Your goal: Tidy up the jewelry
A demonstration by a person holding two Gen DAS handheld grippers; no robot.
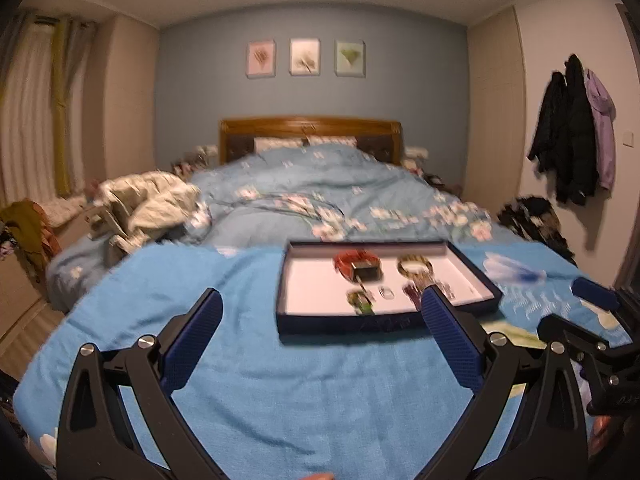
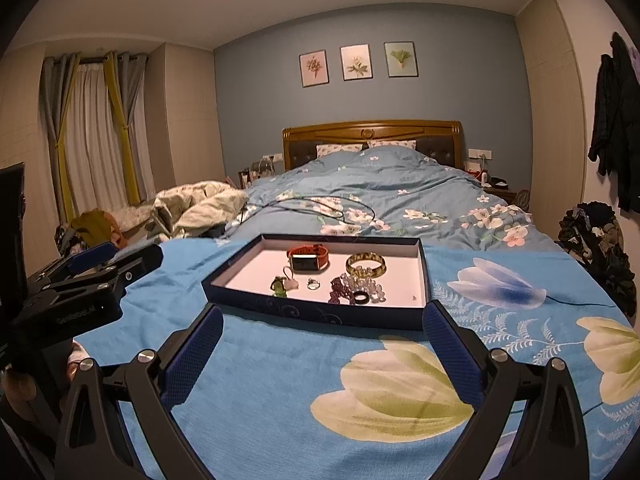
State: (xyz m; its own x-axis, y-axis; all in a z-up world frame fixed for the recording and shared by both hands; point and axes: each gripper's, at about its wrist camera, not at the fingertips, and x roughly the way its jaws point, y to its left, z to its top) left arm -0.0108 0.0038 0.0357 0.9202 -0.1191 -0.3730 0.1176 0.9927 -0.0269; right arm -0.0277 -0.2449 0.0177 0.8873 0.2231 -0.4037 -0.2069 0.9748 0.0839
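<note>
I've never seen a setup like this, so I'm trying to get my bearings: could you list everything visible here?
tray: one, dark blue with pale inside, on the blue blanket at the foot of the bed
watch: one, orange-red strap, far part of the tray
bangle: one, gold, right of the watch
ring: one, silvery, tray centre
bead bracelets: a purple and clear cluster, exact count unclear
black ring: one, by the beads
green charm: one, left in the tray
blanket: one, blue with flowers
pictures: three, on the blue wall
coats: several, dark and lilac, right wall
left gripper: open, empty
right gripper: open, empty
</note>
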